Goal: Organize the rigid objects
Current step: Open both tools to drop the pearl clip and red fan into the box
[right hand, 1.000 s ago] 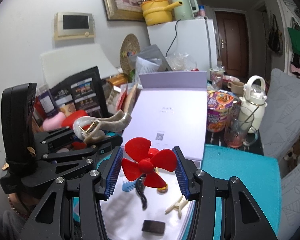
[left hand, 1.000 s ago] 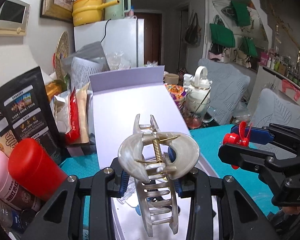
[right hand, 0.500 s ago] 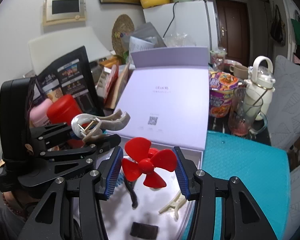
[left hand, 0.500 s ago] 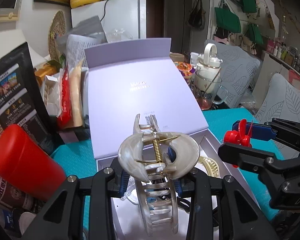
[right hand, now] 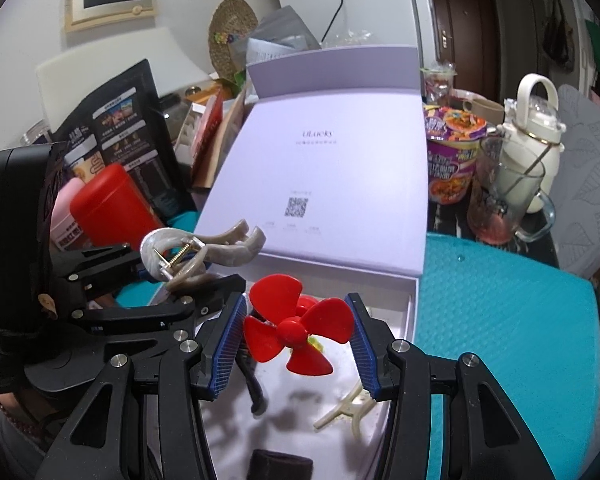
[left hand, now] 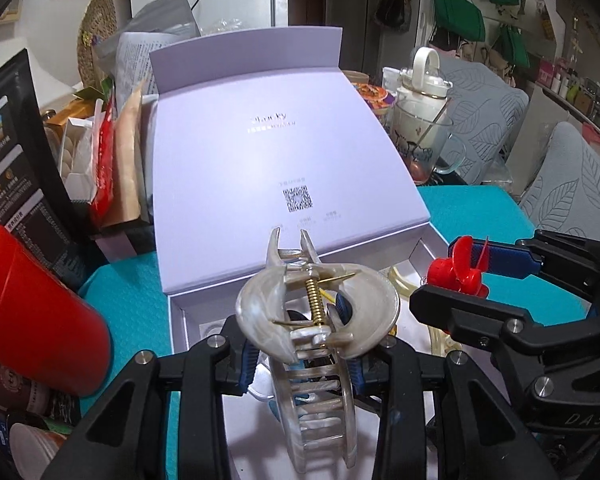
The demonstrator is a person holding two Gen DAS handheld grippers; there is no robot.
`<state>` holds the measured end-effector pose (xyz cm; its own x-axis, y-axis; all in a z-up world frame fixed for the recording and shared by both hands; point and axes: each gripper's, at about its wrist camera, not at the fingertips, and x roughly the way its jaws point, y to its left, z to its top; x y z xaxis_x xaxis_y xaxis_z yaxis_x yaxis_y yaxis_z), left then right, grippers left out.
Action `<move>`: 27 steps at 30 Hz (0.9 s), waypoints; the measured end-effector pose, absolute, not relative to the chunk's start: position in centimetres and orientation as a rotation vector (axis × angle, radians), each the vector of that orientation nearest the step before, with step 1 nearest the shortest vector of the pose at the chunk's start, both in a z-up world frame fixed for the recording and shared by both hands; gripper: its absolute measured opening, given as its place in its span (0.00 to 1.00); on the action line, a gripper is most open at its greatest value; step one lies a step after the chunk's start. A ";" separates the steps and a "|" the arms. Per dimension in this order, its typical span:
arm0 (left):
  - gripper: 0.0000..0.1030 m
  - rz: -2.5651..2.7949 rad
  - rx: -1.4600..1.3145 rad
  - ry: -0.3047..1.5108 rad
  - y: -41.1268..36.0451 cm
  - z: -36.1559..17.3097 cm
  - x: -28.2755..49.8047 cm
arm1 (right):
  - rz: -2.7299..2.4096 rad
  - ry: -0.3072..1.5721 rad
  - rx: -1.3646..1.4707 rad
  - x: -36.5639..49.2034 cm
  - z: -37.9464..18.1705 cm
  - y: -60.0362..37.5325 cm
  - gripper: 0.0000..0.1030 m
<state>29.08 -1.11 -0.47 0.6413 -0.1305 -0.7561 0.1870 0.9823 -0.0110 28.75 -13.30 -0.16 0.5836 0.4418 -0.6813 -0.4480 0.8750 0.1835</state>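
- The step in hand was judged to be the carrying-in: two rigid items were held above the open lilac box (right hand: pixel 414 312), ready to be set down inside it.
- The left gripper (left hand: pixel 304 364) was closed on a pearly hair claw (left hand: pixel 316 320), gripped across its hinge end, teeth hanging towards the tray.
- The right gripper (right hand: pixel 296 332) was partly closed on a red propeller (right hand: pixel 296 330), held by its blade tips between the blue pads (right hand: pixel 226 354).
- Both items were seen over the near part of the tray, just beside each other and apparently not yet touching the floor.
- Next, a lowering onto bare floor and a release of each item were thought to be called for, one at a time, since the two grippers stood close together.
- Already lying in the tray were a cream clip (right hand: pixel 344 410), a black clip (right hand: pixel 254 384) and a dark block (right hand: pixel 280 466); these limited the free spots.
- The raised lid (right hand: pixel 332 184) stood behind; a red canister (right hand: pixel 108 208) and a noodle cup (right hand: pixel 454 160) flanked the box, well clear of the tray.
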 end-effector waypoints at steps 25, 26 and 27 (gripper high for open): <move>0.34 -0.178 0.048 0.991 -1.1 -3.9 30.3 | 0.459 0.915 -0.017 30.9 -3.5 -13.2 0.49; 0.34 -0.179 0.051 0.993 -1.1 -4.0 30.3 | 0.457 0.917 -0.016 31.0 -3.5 -13.2 0.49; 0.34 -0.175 0.056 1.001 -1.2 -4.1 30.3 | 0.456 0.920 -0.016 31.0 -3.6 -13.2 0.49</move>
